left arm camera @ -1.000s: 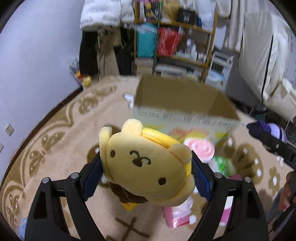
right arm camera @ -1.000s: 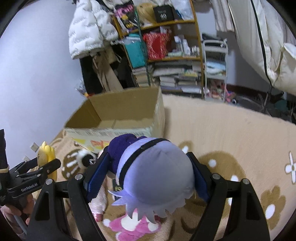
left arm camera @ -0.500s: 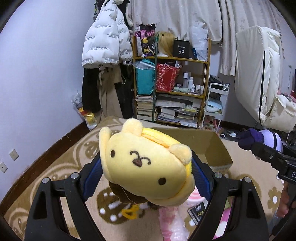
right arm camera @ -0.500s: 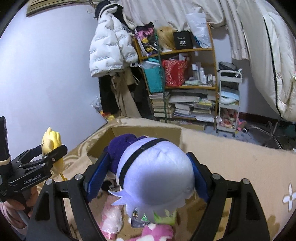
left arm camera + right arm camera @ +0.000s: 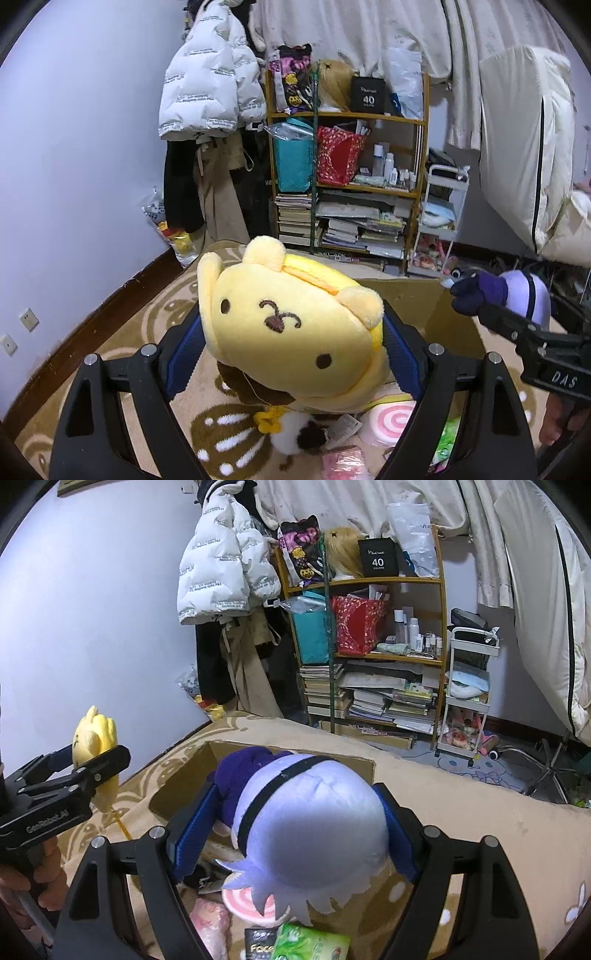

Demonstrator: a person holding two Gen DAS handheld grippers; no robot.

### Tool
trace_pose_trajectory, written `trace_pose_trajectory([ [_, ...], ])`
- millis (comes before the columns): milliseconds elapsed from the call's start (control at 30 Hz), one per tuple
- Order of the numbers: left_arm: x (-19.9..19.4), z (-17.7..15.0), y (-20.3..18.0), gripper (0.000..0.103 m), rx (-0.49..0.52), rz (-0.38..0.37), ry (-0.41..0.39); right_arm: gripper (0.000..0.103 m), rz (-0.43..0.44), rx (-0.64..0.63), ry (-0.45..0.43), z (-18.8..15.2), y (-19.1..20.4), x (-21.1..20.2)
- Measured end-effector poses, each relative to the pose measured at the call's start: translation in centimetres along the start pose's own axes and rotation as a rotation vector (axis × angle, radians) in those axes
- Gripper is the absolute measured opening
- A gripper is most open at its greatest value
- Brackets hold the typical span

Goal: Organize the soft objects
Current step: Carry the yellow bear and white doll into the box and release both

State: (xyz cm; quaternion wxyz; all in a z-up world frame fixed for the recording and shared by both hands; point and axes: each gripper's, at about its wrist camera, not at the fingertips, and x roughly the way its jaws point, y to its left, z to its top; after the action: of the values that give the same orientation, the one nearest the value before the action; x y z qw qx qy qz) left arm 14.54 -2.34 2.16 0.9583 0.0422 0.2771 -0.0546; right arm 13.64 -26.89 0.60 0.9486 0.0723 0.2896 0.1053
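The yellow plush [image 5: 291,328] hides the cardboard box's [image 5: 413,295] interior.

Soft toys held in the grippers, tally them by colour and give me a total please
Yellow: 1, the yellow plush in the left gripper
Purple: 1, the purple plush in the right gripper
Total: 2

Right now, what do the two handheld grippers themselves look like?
Both are matte black, with forked arms carrying silver screw heads and ribbed blue pads. The left gripper has white lettering on its side; the right gripper has white letters too. A bare hand holds the left one; no sleeve shows.
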Motion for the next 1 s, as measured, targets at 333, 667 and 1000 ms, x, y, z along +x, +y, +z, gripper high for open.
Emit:
trace_pose_trajectory([
  [333,2.8,-0.4,-1.1,0.086,0.059,-0.014,0.037,0.086,0.001,-0.012,0.026,-0.3,-0.7,3.4],
  [667,6.6,-1.4,-1.3,0.087,0.039,-0.064,0.138,0.087,-0.013,-0.032,0.062,-1.5,-1.2,5.3],
  [1000,8.3,-2.1,-0.5,0.095,-0.031,-0.111,0.224,0.089,-0.006,-0.018,0.092,-2.2,-1.8,6.4],
])
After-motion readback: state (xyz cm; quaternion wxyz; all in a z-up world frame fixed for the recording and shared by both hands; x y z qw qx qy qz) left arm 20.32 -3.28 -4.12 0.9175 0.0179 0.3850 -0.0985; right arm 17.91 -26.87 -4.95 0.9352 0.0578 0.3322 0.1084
